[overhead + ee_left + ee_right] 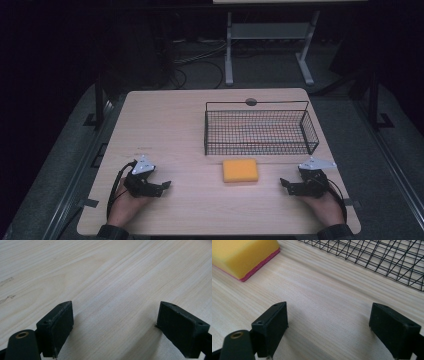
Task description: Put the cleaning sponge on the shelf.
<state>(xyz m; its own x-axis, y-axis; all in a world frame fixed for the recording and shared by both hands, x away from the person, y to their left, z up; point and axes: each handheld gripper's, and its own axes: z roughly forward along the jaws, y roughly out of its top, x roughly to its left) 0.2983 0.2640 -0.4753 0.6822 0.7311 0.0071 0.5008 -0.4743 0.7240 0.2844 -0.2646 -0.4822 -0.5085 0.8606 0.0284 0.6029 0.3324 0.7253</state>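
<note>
High view has the yellow rectangular sponge (240,170) just in front of the black wire basket (260,132), left gripper (164,185) and right gripper (284,183) flanking the sponge, both jaws spread wide, empty.

Sponge (240,170): yellow rectangular block, thin pink-red layer on the underside (259,266). Lies flat on the desk (175,130), long side parallel to the near edge, right of centre in the near half. Sits just in front of the black wire basket (260,131), not touching it.
</note>
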